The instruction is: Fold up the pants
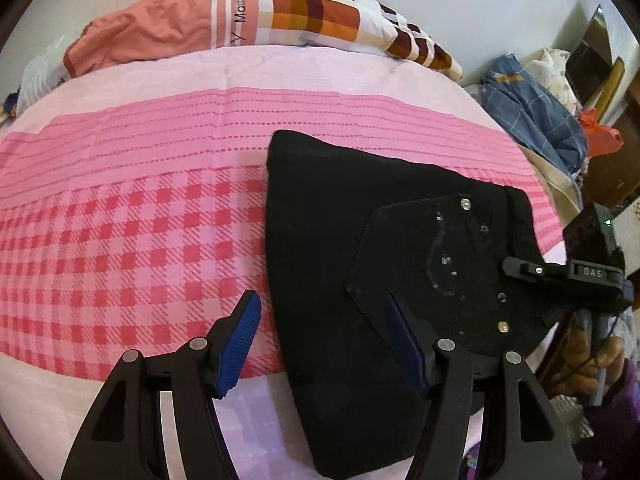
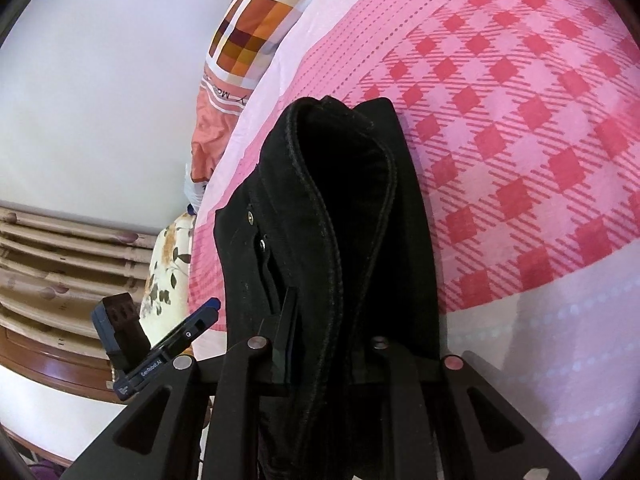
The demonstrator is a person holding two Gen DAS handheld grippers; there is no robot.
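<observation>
Black pants (image 1: 344, 248) lie folded on a pink checked bed sheet (image 1: 132, 240), back pocket with studs facing up. My left gripper (image 1: 320, 320) is open and empty, hovering over the pants' left edge, one blue pad over the sheet and one over the fabric. My right gripper shows in the left wrist view (image 1: 520, 268) at the pants' waistband edge on the right. In the right wrist view the right gripper (image 2: 332, 320) is shut on the bunched waistband of the pants (image 2: 344, 208), whose fabric fills the space between the fingers. The left gripper shows there at lower left (image 2: 200, 316).
A rolled orange and checked quilt (image 1: 248, 12) lies along the far side of the bed by a white wall. Piled blue clothes (image 1: 532, 116) and furniture stand to the right. A wooden headboard (image 2: 60, 256) and a floral pillow (image 2: 168, 264) are at the bed's end.
</observation>
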